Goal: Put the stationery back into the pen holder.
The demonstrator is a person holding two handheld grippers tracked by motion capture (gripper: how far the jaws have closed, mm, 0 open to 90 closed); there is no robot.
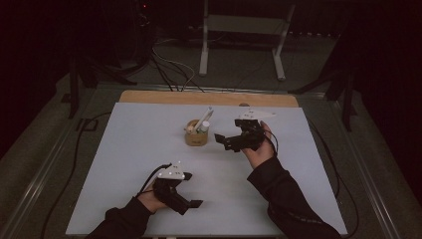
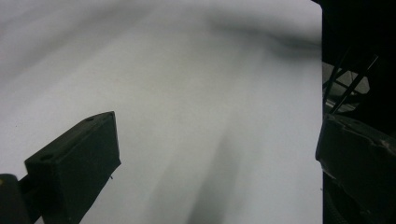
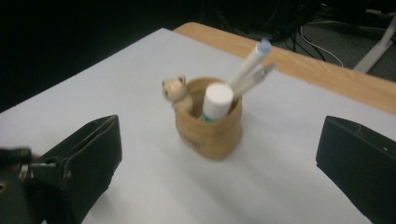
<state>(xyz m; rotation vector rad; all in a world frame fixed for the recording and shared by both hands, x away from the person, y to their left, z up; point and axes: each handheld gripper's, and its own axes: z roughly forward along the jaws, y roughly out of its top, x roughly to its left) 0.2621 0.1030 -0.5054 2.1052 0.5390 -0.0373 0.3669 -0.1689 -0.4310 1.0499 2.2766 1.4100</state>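
Pen cup (image 3: 208, 126) prob. just ahead of R gripper (image 3: 217, 158) jaws.

No readable text turned up anywhere. The wooden pen holder (image 3: 208, 132) carried a dark mark low on its front, perhaps printed lettering, but it was too blurred to read. The white tube (image 3: 215, 102) inside showed a green band, equally illegible.

Left gripper (image 2: 217, 158) jaws spread wide, white tabletop (image 2: 187, 93) below
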